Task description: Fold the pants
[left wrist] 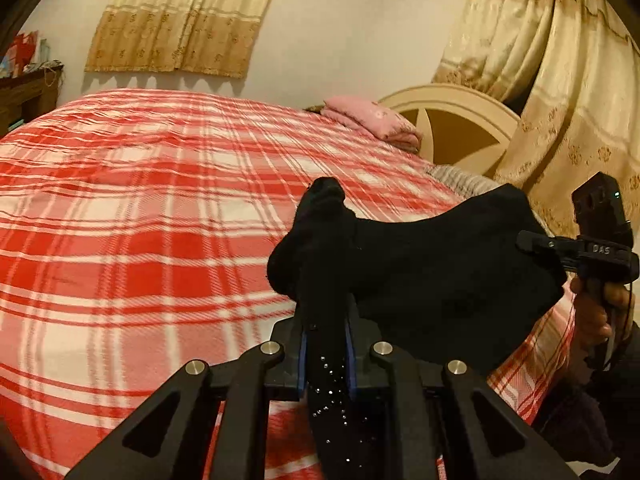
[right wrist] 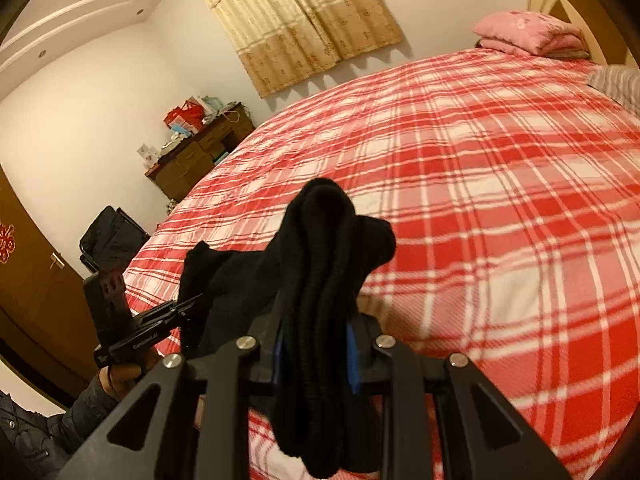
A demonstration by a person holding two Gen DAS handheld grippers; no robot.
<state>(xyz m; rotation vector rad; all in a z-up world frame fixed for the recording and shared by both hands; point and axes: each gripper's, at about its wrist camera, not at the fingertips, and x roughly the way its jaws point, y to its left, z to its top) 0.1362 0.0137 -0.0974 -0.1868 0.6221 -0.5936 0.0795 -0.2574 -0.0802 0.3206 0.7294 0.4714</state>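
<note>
Black pants (left wrist: 432,264) are up off the bed right now, bunched and strung between the two grippers, so their long axis runs sideways from one hand to the other rather than toward the headboard. Left gripper (left wrist: 326,320) is clenched on one gathered end, the one with little sparkly studs on the fabric hanging down through the jaws. Right gripper (right wrist: 320,320) is clamped on a thicker ribbed wad at the other end, probably the waistband but I can't swear to it. Neither hand is really nearer, since each already has its own end, and the slack middle sags between them.

Under all that is the red plaid bedspread (left wrist: 140,220), with plenty of bare space out ahead of both grippers. My guess is the next bit means pulling the ends apart to get the cloth taut, then laying it flat. A folded pink blanket (right wrist: 528,32) sits well away by the headboard (left wrist: 452,100).
</note>
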